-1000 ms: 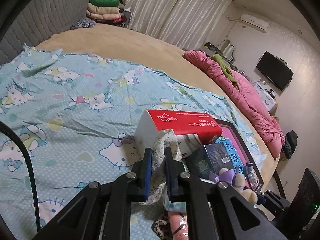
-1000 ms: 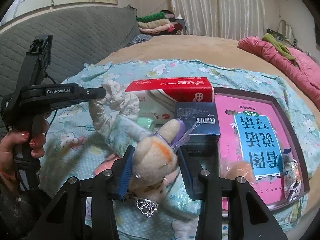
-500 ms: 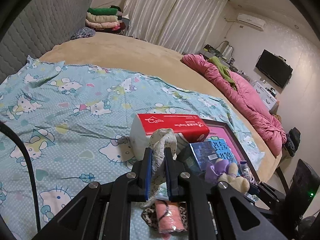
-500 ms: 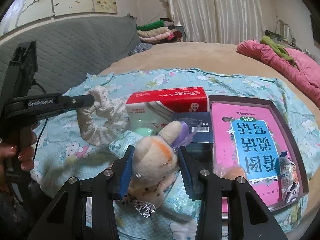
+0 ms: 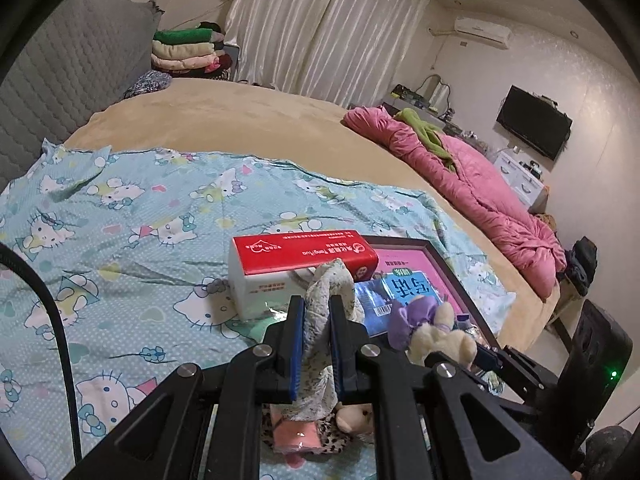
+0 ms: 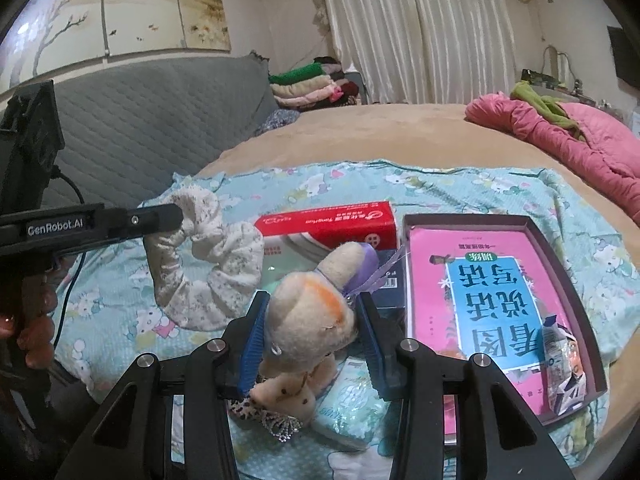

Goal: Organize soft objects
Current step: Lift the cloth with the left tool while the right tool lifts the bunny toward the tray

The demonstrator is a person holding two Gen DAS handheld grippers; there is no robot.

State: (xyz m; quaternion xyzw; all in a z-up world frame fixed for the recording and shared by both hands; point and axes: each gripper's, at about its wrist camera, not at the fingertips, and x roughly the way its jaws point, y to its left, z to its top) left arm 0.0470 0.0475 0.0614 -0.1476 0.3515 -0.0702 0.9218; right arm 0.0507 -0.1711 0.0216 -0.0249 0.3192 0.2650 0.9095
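Observation:
My left gripper (image 5: 316, 312) is shut on a white floral scrunchie (image 5: 326, 300) and holds it up above the Hello Kitty sheet (image 5: 140, 240). From the right wrist view the scrunchie (image 6: 208, 272) hangs as a loop from the left gripper's tip (image 6: 176, 216). My right gripper (image 6: 312, 308) is shut on a beige plush toy with a purple bow (image 6: 316, 312), lifted above the bed; the toy also shows in the left wrist view (image 5: 432, 328). A leopard-print item with pink cloth (image 5: 296, 436) lies below the left gripper.
A red and white tissue pack (image 6: 328, 228), a dark blue box (image 6: 392, 284) and a dark tray (image 6: 560, 256) with a pink and blue book (image 6: 492, 292) and a snack packet (image 6: 564, 364) lie on the sheet. A pink quilt (image 5: 472, 184) lies at the right. Folded clothes (image 5: 188, 52) are stacked at the back.
Both grippers have risen with their loads. The scrunchie and the plush toy hang higher above the sheet, and the boxes look farther below.

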